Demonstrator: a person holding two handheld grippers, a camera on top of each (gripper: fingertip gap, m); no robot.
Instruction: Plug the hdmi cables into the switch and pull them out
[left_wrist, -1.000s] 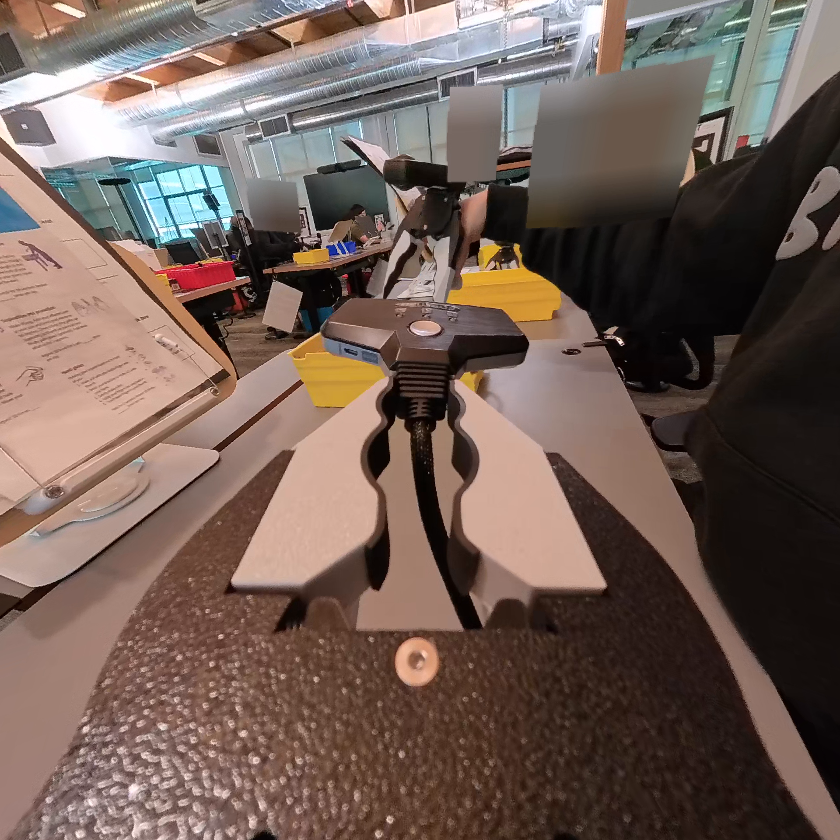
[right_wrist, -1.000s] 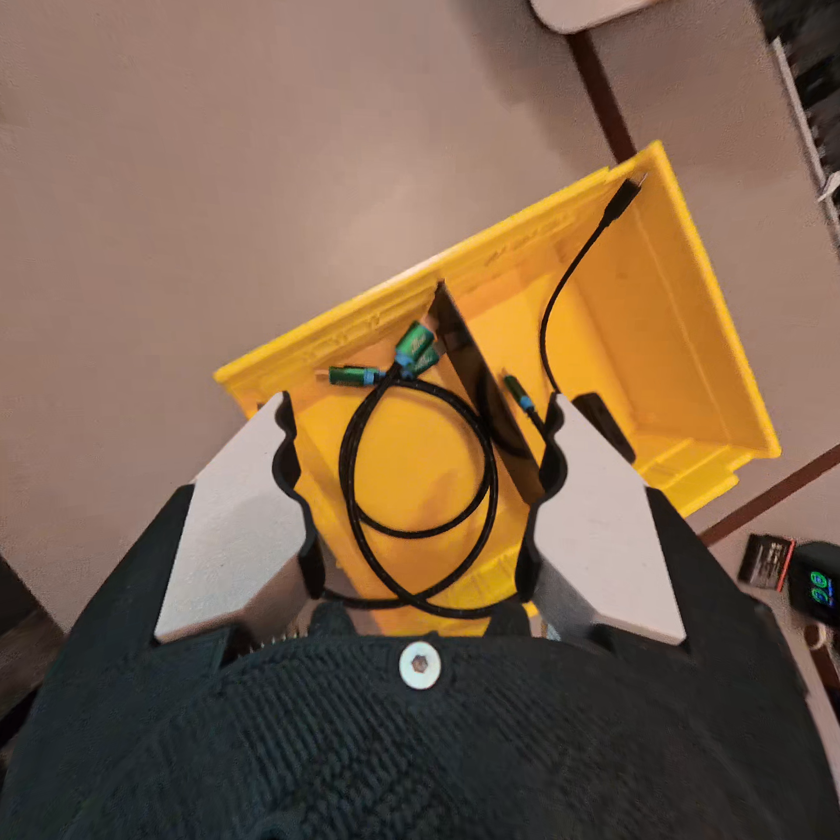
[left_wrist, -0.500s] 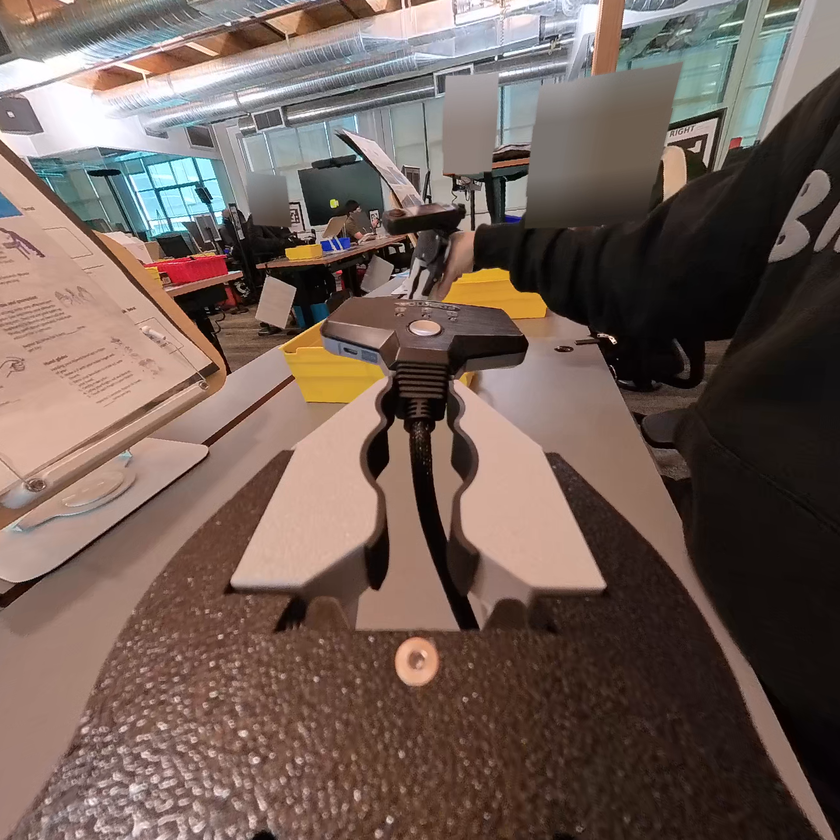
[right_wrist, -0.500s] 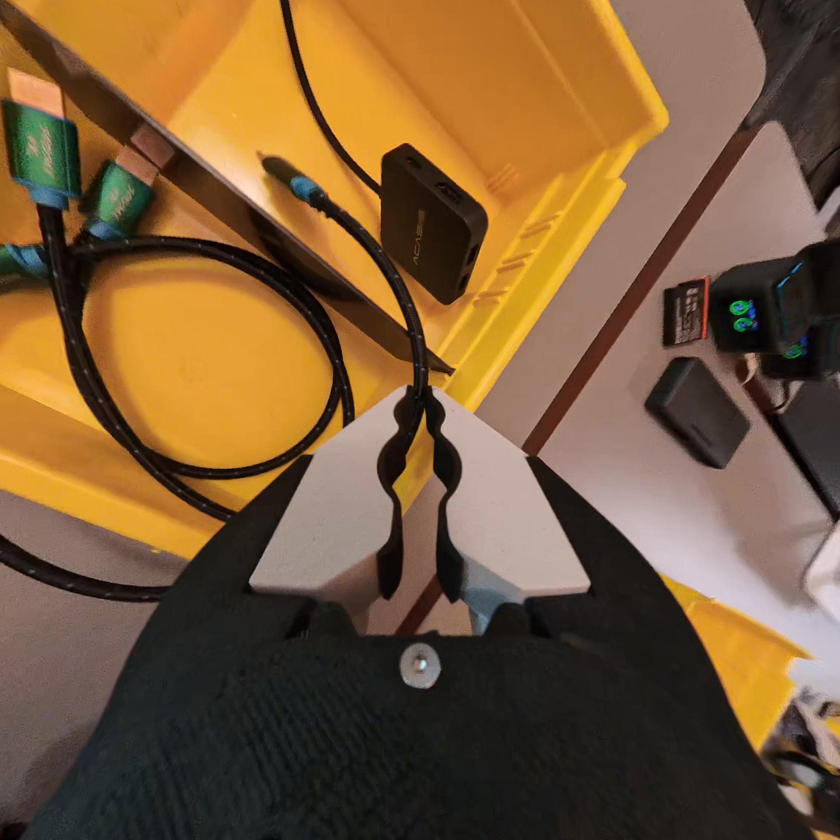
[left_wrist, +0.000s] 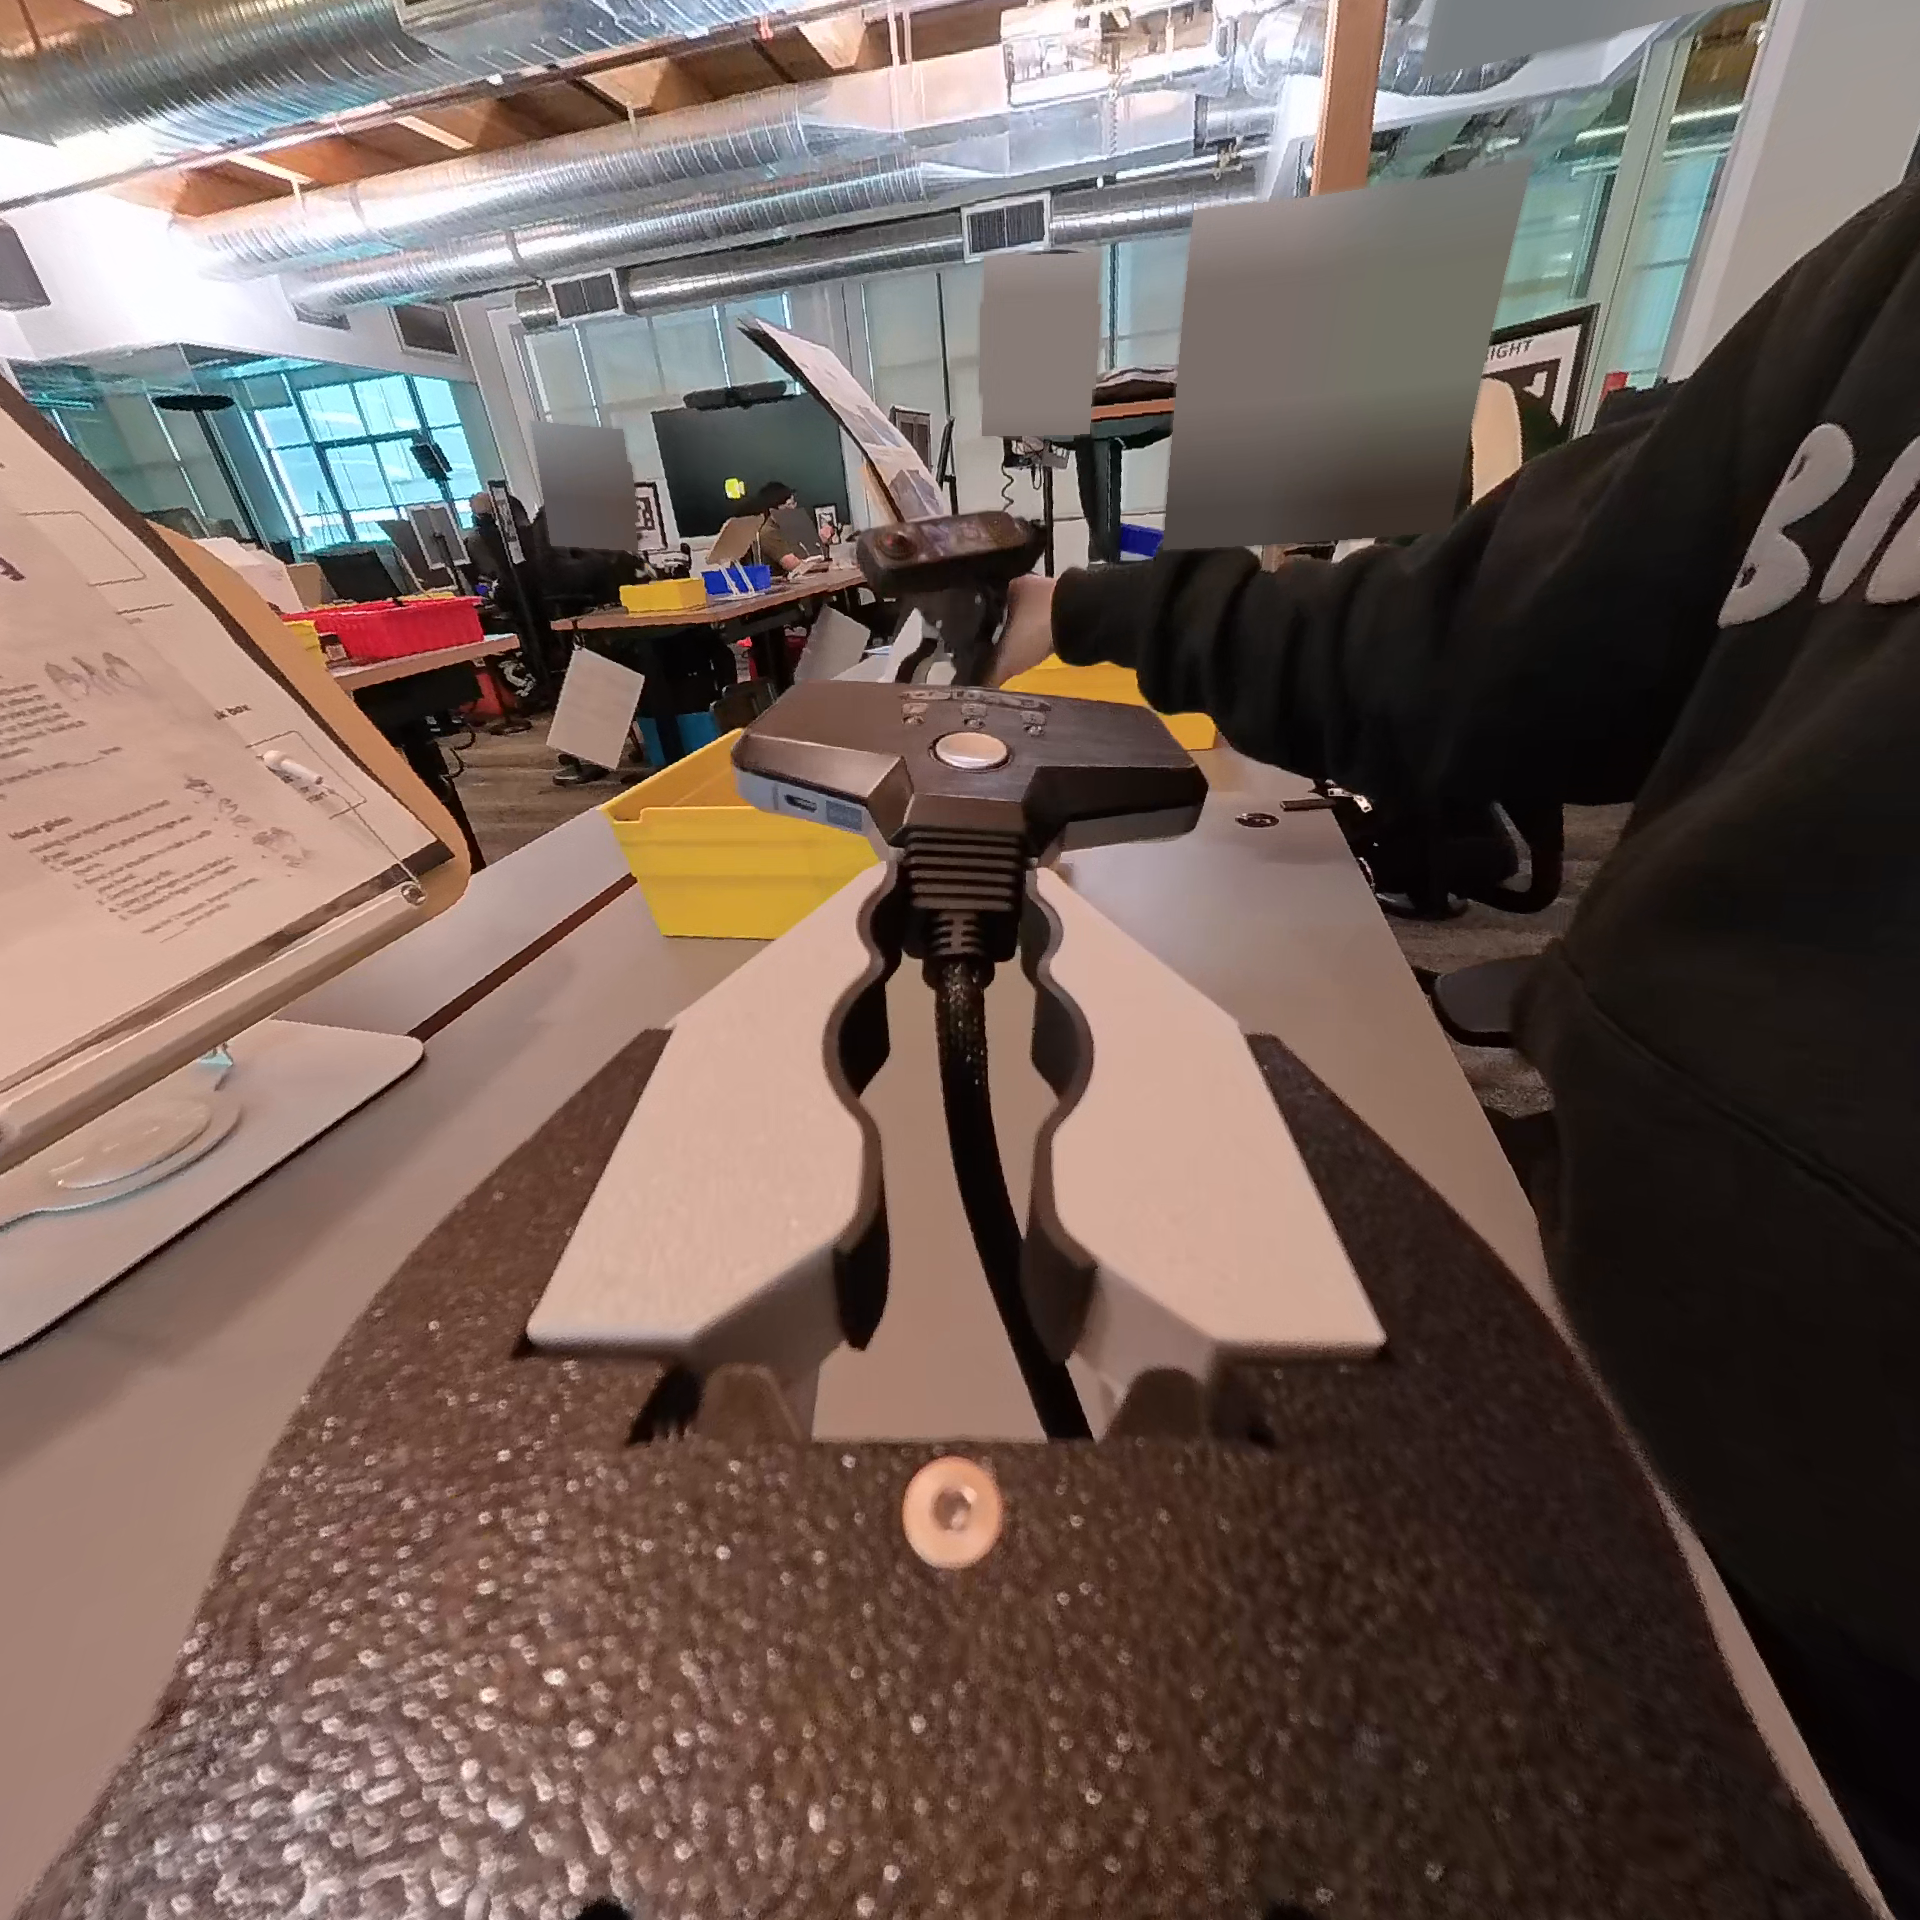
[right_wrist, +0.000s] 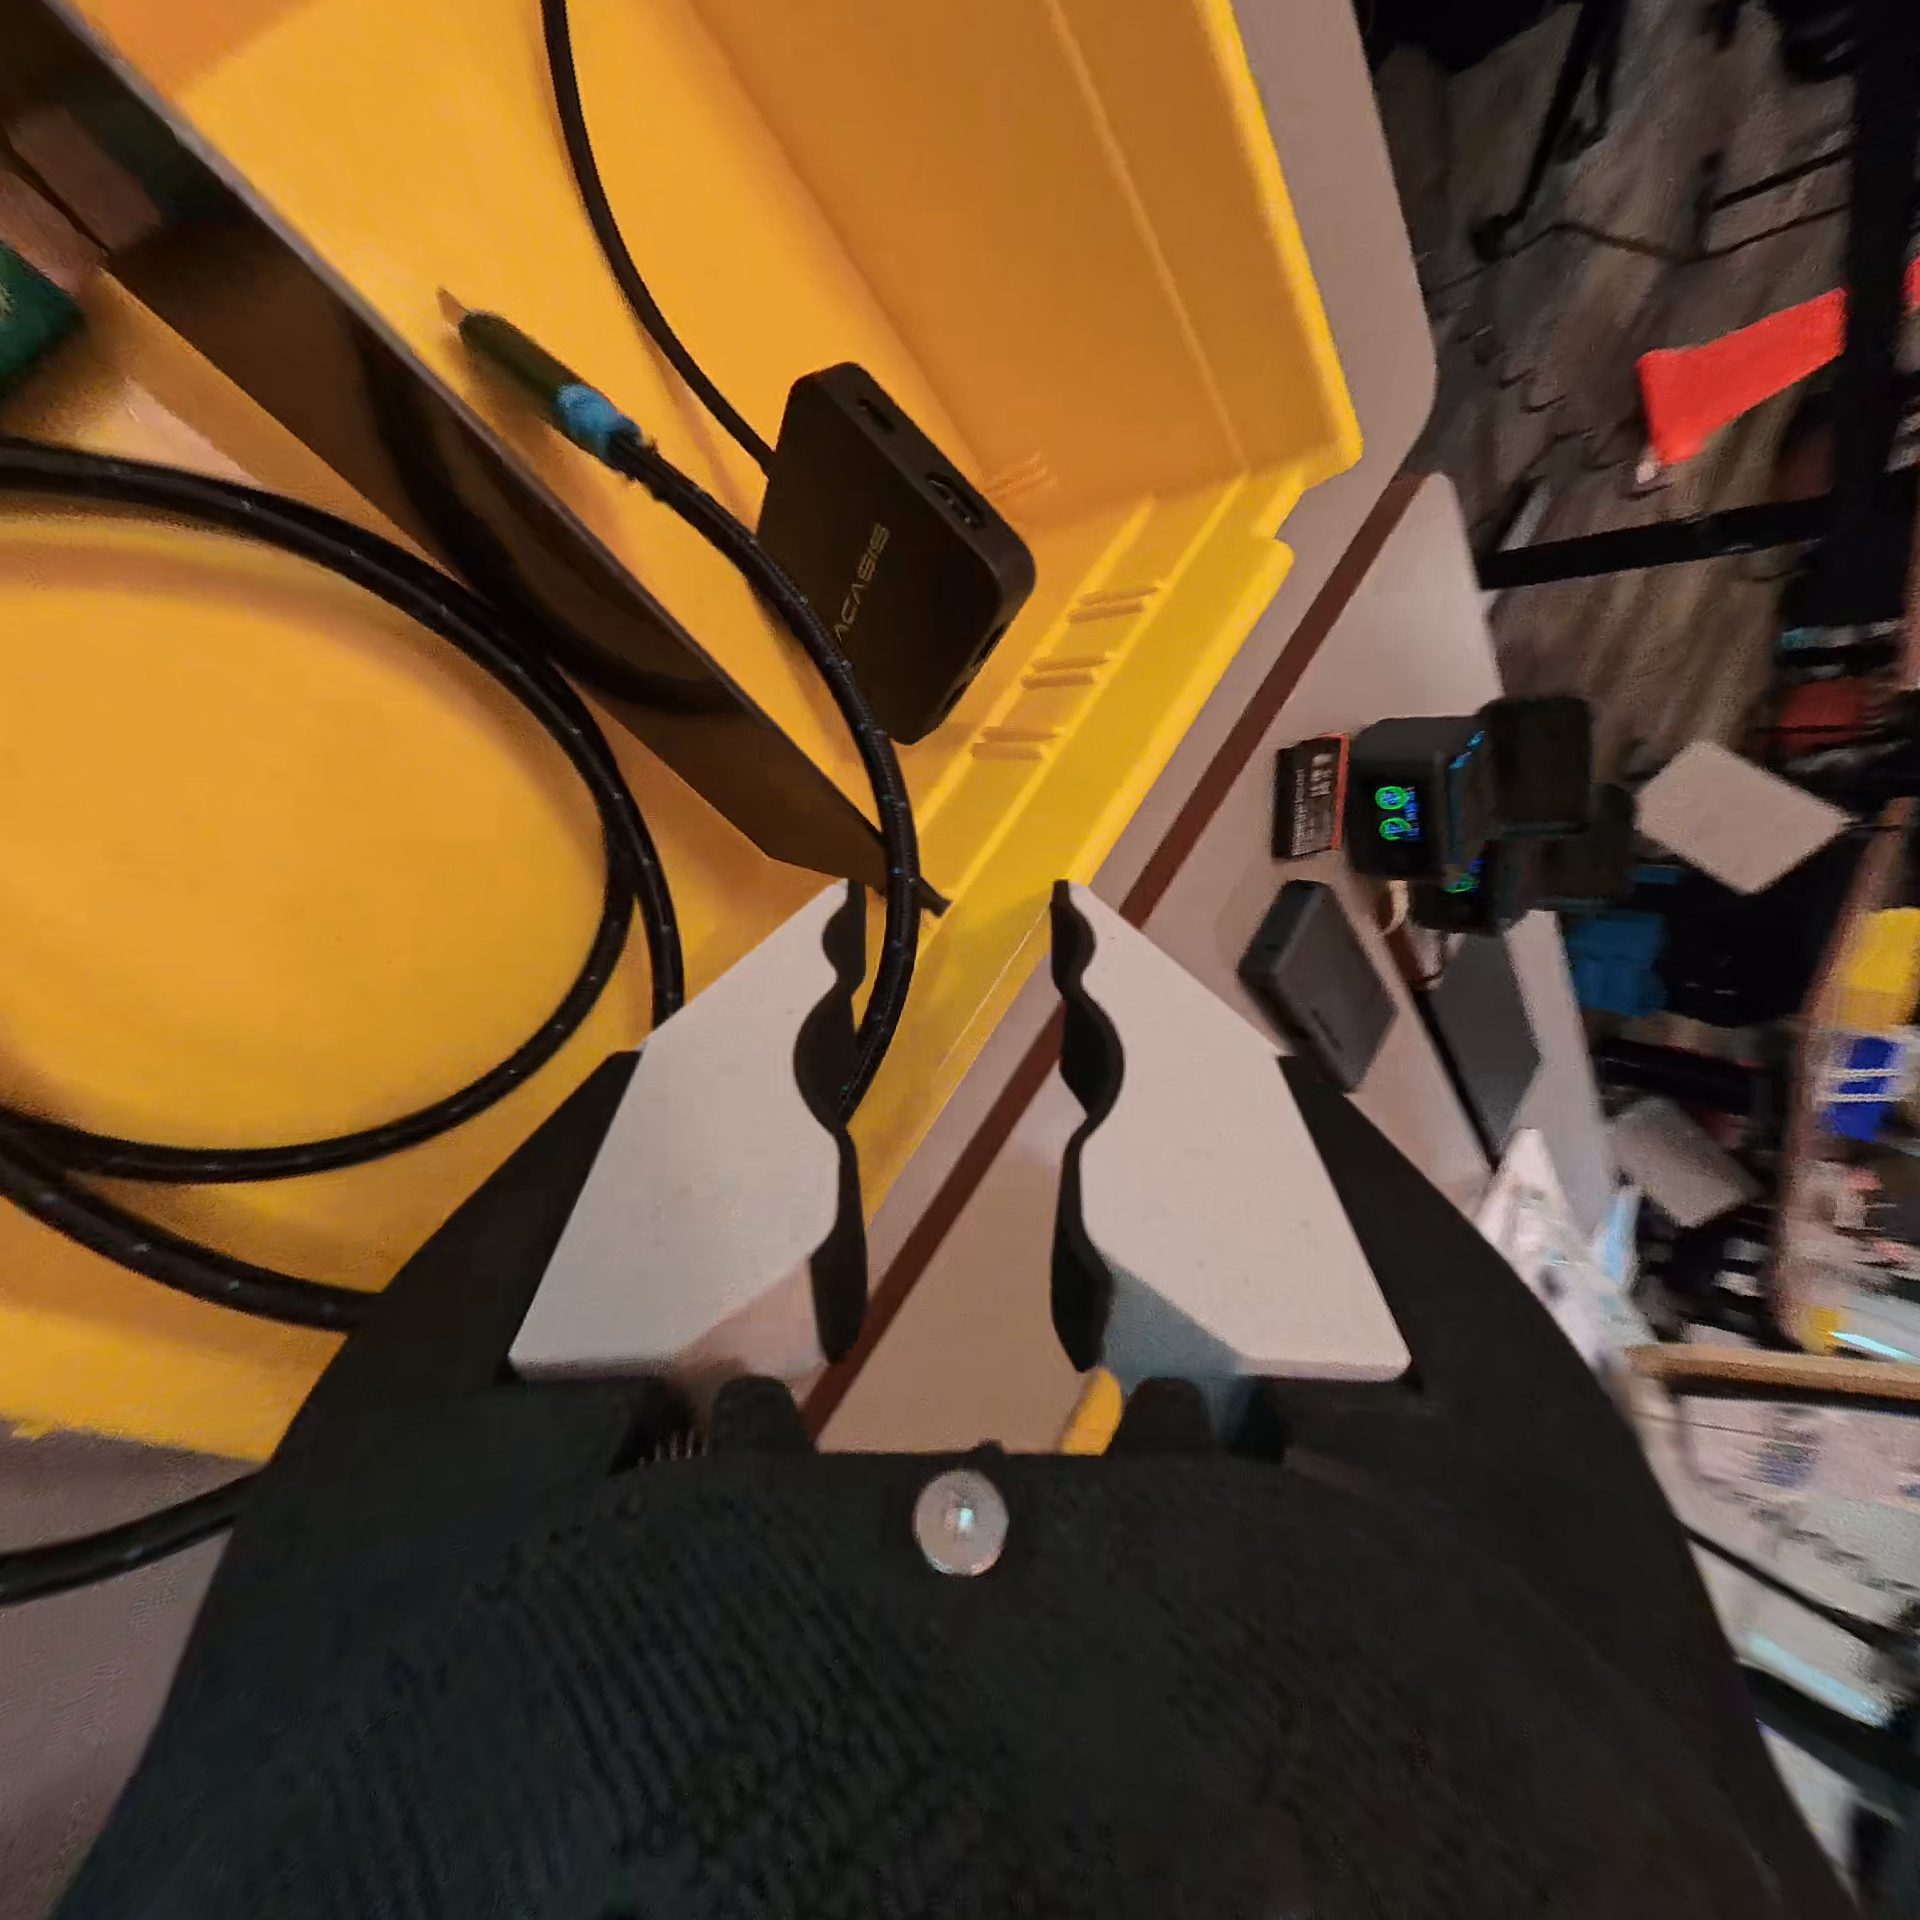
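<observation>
My left gripper (left_wrist: 961, 899) is shut on the ribbed cable collar of the black HDMI switch (left_wrist: 966, 753) and holds it level above the grey table (left_wrist: 1247, 935). The switch's braided cable (left_wrist: 977, 1143) runs back between the fingers. My right gripper (right_wrist: 954, 894) hangs over a yellow bin (right_wrist: 1091, 312) with its jaws apart. A black braided HDMI cable (right_wrist: 902, 831) with a blue-collared plug (right_wrist: 587, 416) runs beside the left finger (right_wrist: 717, 1122), inside the gap. More coiled cable (right_wrist: 623, 831) lies in the bin. The right gripper also shows far off in the left wrist view (left_wrist: 945, 582).
A black adapter box (right_wrist: 894, 551) and a dark divider (right_wrist: 416, 468) are in the bin. Small devices with green displays (right_wrist: 1392, 816) and a black box (right_wrist: 1320, 977) lie beside it. A document stand (left_wrist: 156, 779) stands left; a person's dark sleeve (left_wrist: 1455, 675) reaches across on the right.
My right gripper, shut on the braided cable half a second ago, has opened and moved closer over the bin. My left gripper keeps the switch, nearly still.
</observation>
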